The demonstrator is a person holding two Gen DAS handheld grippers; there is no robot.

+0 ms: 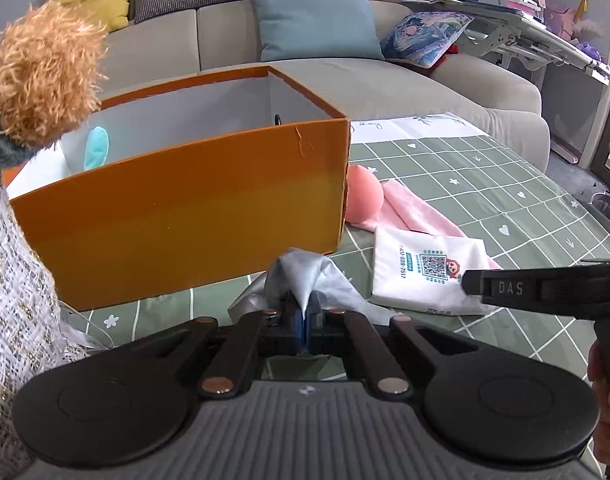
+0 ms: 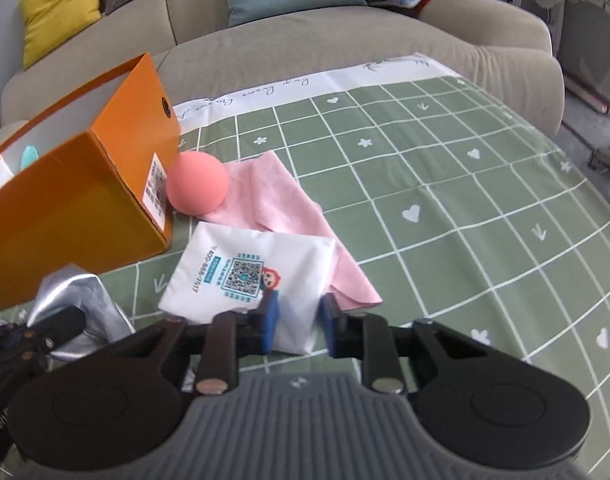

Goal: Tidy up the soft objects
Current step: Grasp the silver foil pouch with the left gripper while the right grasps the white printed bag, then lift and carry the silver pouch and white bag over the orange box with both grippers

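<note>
Right now the left hand-held gripper (image 1: 304, 312) is clenched on a crumpled silver cloth (image 1: 305, 276), a fold of which rises between its blue pads just in front of the orange box (image 1: 185, 200). That box stands open on the green checked surface (image 2: 445, 184), with a pale teal soft thing (image 1: 96, 147) inside against its white wall. A fuzzy tan plush (image 1: 41, 76) looms at the left edge of the left wrist view, near the box.

To the right of the box, a white tissue pack (image 2: 249, 276) printed with a QR code lies on the surface, overlapping a pink cloth (image 2: 273, 196). A pink ball (image 2: 197, 182) sits on that cloth, touching the box's side. The right hand-held gripper (image 2: 297, 322) stands over the near corner of the tissue pack with that corner between its blue pads; whether the pads press on it I cannot tell.
</note>
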